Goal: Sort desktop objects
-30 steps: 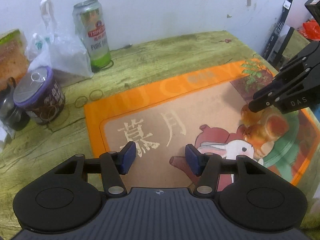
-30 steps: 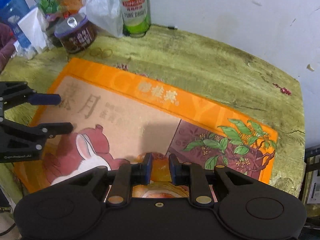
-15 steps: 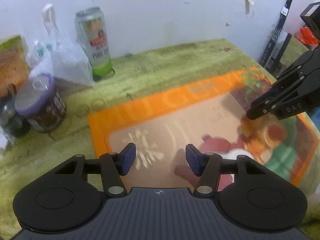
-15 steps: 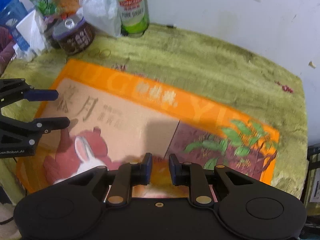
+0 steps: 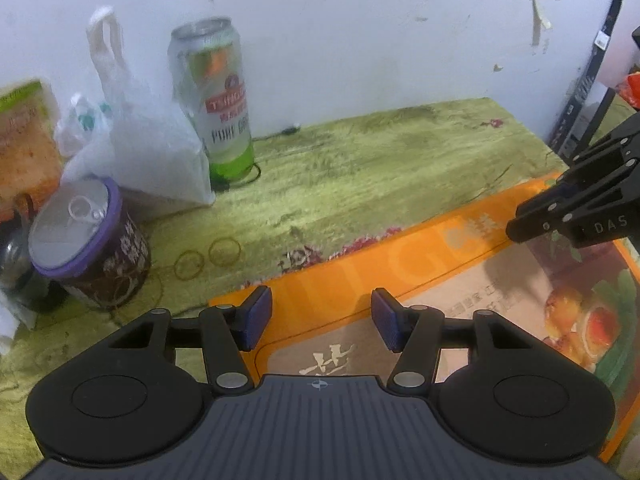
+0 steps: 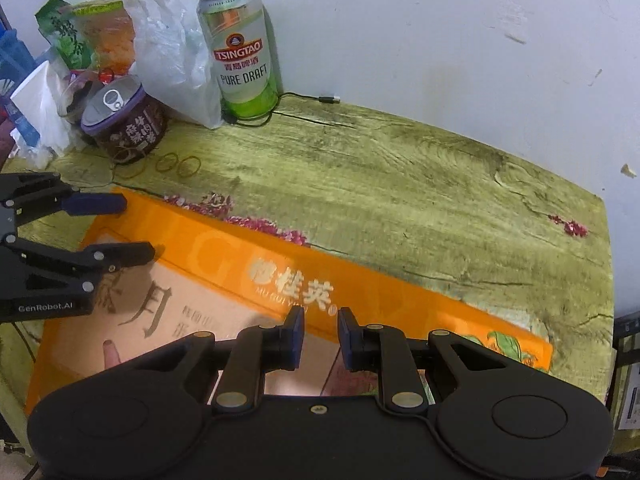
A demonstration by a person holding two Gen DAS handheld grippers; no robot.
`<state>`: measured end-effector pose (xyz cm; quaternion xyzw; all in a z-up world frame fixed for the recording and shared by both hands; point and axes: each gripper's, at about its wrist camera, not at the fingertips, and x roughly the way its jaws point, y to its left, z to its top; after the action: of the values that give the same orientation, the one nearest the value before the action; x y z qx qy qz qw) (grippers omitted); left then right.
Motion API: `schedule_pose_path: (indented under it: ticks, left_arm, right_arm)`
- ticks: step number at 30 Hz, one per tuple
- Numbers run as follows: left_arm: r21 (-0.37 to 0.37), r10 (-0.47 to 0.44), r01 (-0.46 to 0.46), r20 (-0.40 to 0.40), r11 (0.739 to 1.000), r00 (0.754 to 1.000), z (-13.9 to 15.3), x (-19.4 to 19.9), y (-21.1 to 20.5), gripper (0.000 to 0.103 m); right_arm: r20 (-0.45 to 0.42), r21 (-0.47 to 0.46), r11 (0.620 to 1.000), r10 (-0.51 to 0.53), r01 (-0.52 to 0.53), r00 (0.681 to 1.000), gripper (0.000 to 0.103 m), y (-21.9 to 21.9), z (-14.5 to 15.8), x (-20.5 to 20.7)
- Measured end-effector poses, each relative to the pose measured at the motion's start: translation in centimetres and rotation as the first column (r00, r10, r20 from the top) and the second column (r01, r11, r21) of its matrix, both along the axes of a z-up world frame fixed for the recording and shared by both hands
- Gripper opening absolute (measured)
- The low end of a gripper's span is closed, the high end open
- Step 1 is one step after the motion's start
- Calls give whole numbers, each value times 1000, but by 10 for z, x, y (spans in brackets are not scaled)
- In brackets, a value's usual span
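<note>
Your left gripper (image 5: 318, 318) has its jaws spread wide with nothing between the blue pads, hanging over the near-left corner of the orange mooncake box (image 5: 400, 280). From this wrist view the clutter is all bunched at the back left: the Tsingtao beer can (image 5: 214, 104) upright against the wall, a white plastic bag (image 5: 140, 140) leaning on it, a purple-lidded pull-tab tub (image 5: 86, 244) in front, and two rubber bands (image 5: 208, 258) lying loose on the green tabletop (image 5: 380, 168). Your right gripper (image 5: 524, 224) pokes in from the right edge, above the box.

Over on the right wrist view, the right gripper (image 6: 320, 338) sits with only a narrow gap, empty as well, over the box's (image 6: 240, 248) top edge. The can (image 6: 242, 52), tub (image 6: 124, 120) and bands (image 6: 178, 164) show in the same back corner, plus a green snack packet (image 6: 68, 36) and a thin cable (image 6: 304, 100) by the wall.

Honestly it looks like you've barely started: nothing is held, nothing looks grouped, and the big box is flat mid-table. Pretty much everything is left to sort, I'd guess.
</note>
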<state>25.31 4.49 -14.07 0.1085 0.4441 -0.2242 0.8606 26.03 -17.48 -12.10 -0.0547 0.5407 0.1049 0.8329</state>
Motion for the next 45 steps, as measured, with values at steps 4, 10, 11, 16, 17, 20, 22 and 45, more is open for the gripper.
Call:
schedule_pose_path:
  ticks: [4, 10, 11, 16, 17, 20, 22, 45]
  left_arm:
    - [6, -7, 7, 4, 1000, 1000, -3, -1, 0, 57]
    - [-7, -6, 6, -2, 1000, 1000, -4, -1, 2, 57]
    - [-4, -8, 8, 0, 1000, 1000, -4, -1, 1, 58]
    - [18, -25, 25, 15, 1000, 1000, -5, -4, -2, 60]
    - [18, -27, 27, 17, 999, 999, -5, -4, -3, 61]
    - [4, -31, 31, 16, 1000, 999, -1, -3, -2, 61]
    - [-7, -31, 31, 16, 1000, 999, 3, -2, -2, 61]
    - [36, -102, 103, -31, 994, 994, -8, -14, -49, 63]
  right_arm:
    - [-28, -13, 1000, 6, -7, 1000, 18, 1, -10, 4]
    - [-28, -7, 1000, 7, -7, 1000, 18, 0, -13, 3]
    - [-27, -6, 1000, 6, -7, 1000, 18, -1, -13, 3]
    - [-23, 2, 1000, 8, -8, 1000, 18, -3, -14, 3]
    - [-22, 9, 1000, 6, -5, 1000, 18, -4, -13, 3]
    - [-14, 33, 999, -16, 17, 1000, 18, -11, -7, 2]
    - [4, 25, 999, -37, 37, 999, 18, -17, -2, -1]
    - [43, -59, 986, -156, 158, 987, 19, -70, -16, -24]
